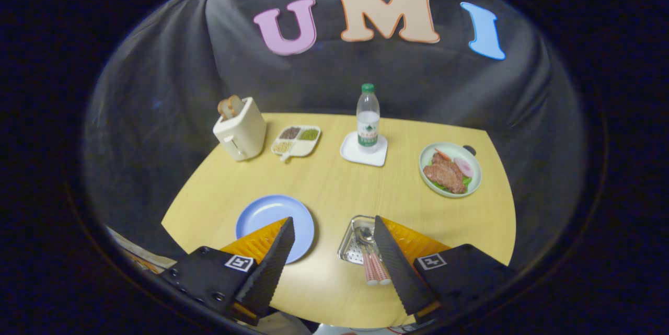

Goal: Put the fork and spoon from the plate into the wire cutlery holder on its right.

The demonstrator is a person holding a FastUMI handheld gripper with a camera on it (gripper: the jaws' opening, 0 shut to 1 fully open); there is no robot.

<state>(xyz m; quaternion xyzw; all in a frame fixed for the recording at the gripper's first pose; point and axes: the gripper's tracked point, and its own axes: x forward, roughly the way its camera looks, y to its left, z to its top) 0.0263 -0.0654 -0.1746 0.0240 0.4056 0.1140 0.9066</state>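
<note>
The fork and spoon lie together in the wire cutlery holder, their striped handles poking out toward me over its near edge, just beside my right finger. My jaws are spread wide with nothing between them but bare tabletop. The blue plate sits to the left, partly behind my left finger. Farther off stand a toaster, a bottle and a dish of food.
</note>
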